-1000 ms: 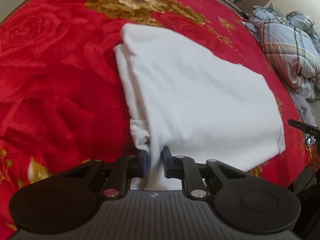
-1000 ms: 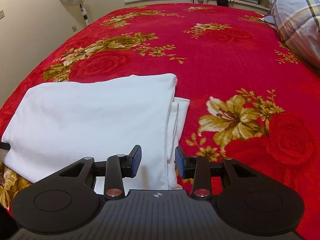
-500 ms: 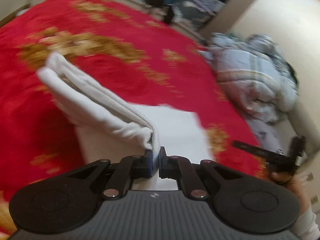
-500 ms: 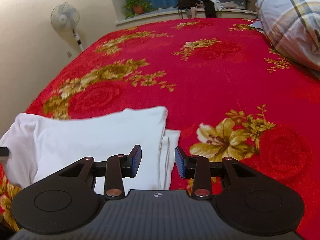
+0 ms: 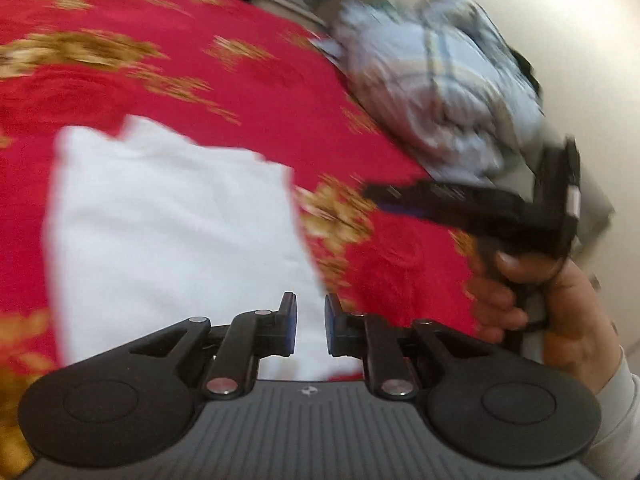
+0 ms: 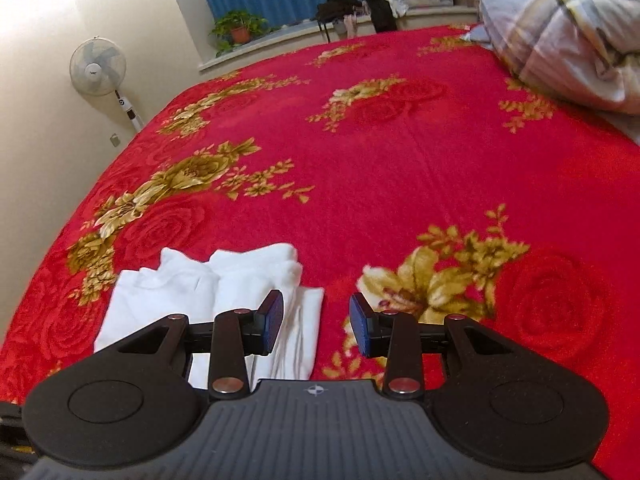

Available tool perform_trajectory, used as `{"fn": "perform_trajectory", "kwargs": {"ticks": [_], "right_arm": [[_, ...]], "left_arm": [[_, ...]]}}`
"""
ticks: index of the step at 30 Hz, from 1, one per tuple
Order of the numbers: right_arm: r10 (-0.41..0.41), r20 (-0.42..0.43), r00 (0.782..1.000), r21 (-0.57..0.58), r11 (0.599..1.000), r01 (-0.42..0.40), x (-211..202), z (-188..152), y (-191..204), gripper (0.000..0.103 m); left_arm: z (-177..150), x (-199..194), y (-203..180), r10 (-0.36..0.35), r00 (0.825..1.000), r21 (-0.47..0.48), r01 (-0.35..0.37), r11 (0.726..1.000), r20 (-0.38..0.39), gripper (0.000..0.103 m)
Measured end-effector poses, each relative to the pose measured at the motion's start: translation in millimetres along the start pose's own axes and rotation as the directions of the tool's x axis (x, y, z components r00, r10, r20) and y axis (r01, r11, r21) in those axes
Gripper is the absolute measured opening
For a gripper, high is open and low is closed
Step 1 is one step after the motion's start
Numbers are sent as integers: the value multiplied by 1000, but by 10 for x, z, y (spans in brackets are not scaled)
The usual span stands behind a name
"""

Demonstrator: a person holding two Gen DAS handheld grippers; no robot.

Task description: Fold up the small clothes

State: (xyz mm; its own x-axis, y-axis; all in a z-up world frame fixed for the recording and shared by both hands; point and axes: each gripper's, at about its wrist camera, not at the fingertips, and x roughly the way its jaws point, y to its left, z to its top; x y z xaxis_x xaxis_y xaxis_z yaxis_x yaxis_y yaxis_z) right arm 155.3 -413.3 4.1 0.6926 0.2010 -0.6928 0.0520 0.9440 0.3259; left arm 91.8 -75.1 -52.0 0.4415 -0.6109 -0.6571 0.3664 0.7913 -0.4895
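A white folded garment (image 5: 172, 224) lies on the red floral bedspread (image 5: 248, 92). The left wrist view is blurred by motion. My left gripper (image 5: 310, 326) is open and empty, just above the garment's near edge. In the right wrist view the garment (image 6: 208, 292) lies folded at lower left, with layered edges showing on its right side. My right gripper (image 6: 316, 320) is open and empty, above the garment's right edge. The right gripper also shows in the left wrist view (image 5: 460, 204), held in a hand.
A plaid quilt (image 6: 568, 28) is bunched at the bed's far right; it also shows in the left wrist view (image 5: 432, 92). A standing fan (image 6: 98, 66) is by the left wall. A potted plant (image 6: 240, 28) and dark items sit on the windowsill.
My left gripper carried the garment's edge over, then opened and let it go. The garment now lies folded smaller. My right gripper stayed open and drew back slightly.
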Motion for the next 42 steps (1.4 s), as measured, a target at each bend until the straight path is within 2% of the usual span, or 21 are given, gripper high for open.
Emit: {"fn": "perform_trajectory", "kwargs": {"ticks": [4, 6, 7, 8, 9, 11, 13, 18, 19, 21, 24, 27, 28, 30, 31, 33, 35, 38, 39, 40, 42], "right_arm": [[122, -91, 988, 45, 992, -118, 128, -84, 4, 39], [193, -158, 968, 75, 980, -184, 237, -162, 58, 39], [208, -188, 960, 74, 978, -197, 275, -198, 112, 39], [210, -219, 953, 61, 978, -201, 328, -252, 170, 39], [203, -240, 949, 47, 979, -197, 372, -297, 220, 39], [174, -277, 945, 23, 984, -175, 469, -388, 294, 39], [153, -285, 946, 15, 988, -155, 529, -433, 323, 39], [145, -272, 951, 11, 989, -147, 596, -436, 413, 38], [143, -270, 952, 3, 989, -148, 596, -440, 425, 28], [156, -258, 954, -19, 986, -166, 584, -441, 462, 17], [171, -229, 958, -28, 983, -182, 540, -431, 482, 14], [209, -147, 967, 1, 978, -211, 338, -312, 418, 12], [221, -104, 970, 0, 975, -222, 233, -250, 403, 5], [247, 3, 969, -4, 969, -247, -26, -111, 324, 0], [246, 23, 969, 12, 969, -246, -73, -77, 249, 0], [161, 2, 987, 46, 986, -161, 3, -71, 100, 0], [100, -86, 991, 60, 994, -95, 179, -144, 3, 3], [109, -71, 991, 98, 990, -102, 157, -196, -42, 4], [133, -61, 989, 96, 987, -127, 111, -202, -18, 10], [165, -61, 984, 95, 983, -159, 83, -214, 0, 29], [212, -116, 970, 89, 975, -202, 126, -268, 63, 48]], "left_arm": [[-173, -148, 357, 108, 994, -46, -107, 993, 18, 16], [-271, -43, 517, 139, 990, -74, -141, 987, -35, 16], [-354, 101, 554, 164, 980, -67, -173, 983, -115, 16], [-419, 219, 548, 187, 966, -40, -197, 980, -180, 16], [-498, 296, 493, 207, 958, 9, -209, 978, -201, 16], [-530, 318, 350, 224, 958, 83, -212, 974, -176, 20], [-488, 299, 281, 207, 962, 87, -194, 977, -177, 21], [-456, 53, 243, 254, 956, 139, -234, 962, -146, 21], [-449, 35, 233, 261, 955, 146, -241, 960, -141, 21], [-462, -13, 237, 281, 951, 158, -260, 953, -130, 21], [-490, -174, 302, 311, 943, 171, -288, 942, -121, 21], [-482, -178, 293, 297, 948, 148, -280, 949, -113, 22], [-476, -180, 280, 291, 950, 141, -275, 951, -109, 21], [-459, -183, 253, 279, 955, 140, -264, 954, -103, 22], [-456, -189, 238, 273, 957, 143, -258, 956, -102, 22], [-439, -173, 202, 266, 958, 153, -249, 956, -102, 25], [-404, -158, 178, 265, 959, 163, -248, 955, -96, 28], [-312, -184, 201, 262, 963, 139, -251, 958, -67, 29], [-283, -197, 218, 258, 964, 128, -249, 960, -60, 29], [-256, -208, 236, 257, 965, 115, -250, 961, -53, 29], [-212, -218, 275, 264, 963, 97, -259, 961, -47, 29]]}}
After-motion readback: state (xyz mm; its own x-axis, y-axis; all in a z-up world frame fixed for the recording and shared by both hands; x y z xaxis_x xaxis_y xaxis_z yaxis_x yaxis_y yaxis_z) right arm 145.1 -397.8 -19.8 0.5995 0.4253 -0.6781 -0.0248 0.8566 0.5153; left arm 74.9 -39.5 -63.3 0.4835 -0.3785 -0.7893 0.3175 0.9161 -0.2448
